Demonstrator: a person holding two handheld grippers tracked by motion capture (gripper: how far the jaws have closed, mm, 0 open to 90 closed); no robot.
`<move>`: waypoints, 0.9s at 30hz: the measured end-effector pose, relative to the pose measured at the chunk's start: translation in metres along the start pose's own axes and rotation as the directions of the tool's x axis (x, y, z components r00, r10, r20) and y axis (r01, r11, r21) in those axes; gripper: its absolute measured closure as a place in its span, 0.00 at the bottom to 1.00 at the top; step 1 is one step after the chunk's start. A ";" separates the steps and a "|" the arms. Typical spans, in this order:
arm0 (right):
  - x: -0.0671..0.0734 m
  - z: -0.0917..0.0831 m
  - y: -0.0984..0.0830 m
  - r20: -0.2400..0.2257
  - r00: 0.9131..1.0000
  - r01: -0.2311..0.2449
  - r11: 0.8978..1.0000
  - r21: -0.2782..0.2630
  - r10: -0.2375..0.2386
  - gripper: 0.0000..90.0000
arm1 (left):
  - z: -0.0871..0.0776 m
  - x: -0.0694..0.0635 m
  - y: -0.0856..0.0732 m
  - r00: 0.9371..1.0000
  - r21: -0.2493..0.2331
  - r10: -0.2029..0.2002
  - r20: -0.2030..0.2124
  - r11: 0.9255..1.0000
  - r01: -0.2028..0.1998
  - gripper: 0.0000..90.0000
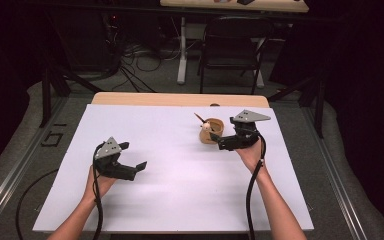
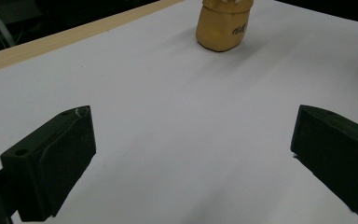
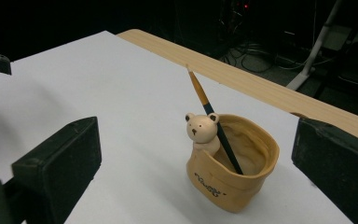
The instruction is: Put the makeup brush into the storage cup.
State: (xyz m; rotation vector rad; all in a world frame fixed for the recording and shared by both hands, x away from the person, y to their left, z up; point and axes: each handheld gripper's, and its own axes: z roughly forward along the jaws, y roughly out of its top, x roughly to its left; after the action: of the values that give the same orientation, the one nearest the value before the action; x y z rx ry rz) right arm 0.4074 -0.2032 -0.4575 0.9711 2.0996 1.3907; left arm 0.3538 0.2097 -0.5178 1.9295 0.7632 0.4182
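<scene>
Now the pencil (image 3: 213, 127) leans in the bear cup (image 3: 242, 175) near the desk's (image 1: 180, 165) far right corner. Both claws, left (image 1: 132, 155) and right (image 1: 220, 140), gape empty. Light, stiff, slim; pinch its upper shaft.

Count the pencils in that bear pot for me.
1. A single pencil stands tilted inside the bear pot, leaning on the rim beside the bear figure. The pot's visible interior holds nothing else.
</scene>
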 end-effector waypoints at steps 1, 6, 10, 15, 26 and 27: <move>0.002 -0.001 0.000 0.001 1.000 0.006 1.000 -0.006 -0.006 0.00 | 0.000 0.000 0.000 1.000 0.001 -0.002 0.001 1.000 0.002 0.00; 0.008 -0.006 -0.001 -0.005 1.000 0.019 1.000 -0.024 -0.020 0.00 | -0.001 0.002 -0.001 1.000 -0.009 -0.006 -0.008 1.000 0.005 0.00; 0.011 -0.007 -0.004 -0.008 1.000 0.030 0.999 -0.022 -0.030 0.00 | -0.001 0.001 -0.001 1.000 -0.002 -0.008 -0.004 1.000 0.008 0.00; 0.015 -0.010 -0.007 -0.007 0.999 0.044 0.999 -0.022 -0.044 0.00 | -0.003 0.002 -0.001 1.000 -0.006 -0.002 -0.006 1.000 0.002 0.00; 0.024 -0.015 -0.009 -0.015 0.998 0.063 0.997 -0.035 -0.064 0.00 | -0.004 0.002 -0.001 1.000 -0.014 -0.007 -0.009 1.000 0.007 0.00; 0.024 -0.016 -0.009 -0.015 0.998 0.065 0.997 -0.039 -0.065 0.00 | -0.004 0.002 -0.001 1.000 -0.015 -0.006 -0.009 1.000 0.006 0.00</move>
State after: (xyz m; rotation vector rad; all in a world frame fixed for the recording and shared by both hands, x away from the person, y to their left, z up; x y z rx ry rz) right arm 0.3776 -0.1967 -0.4590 0.8714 2.0887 1.4056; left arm 0.3526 0.2144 -0.5170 1.9117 0.7697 0.4279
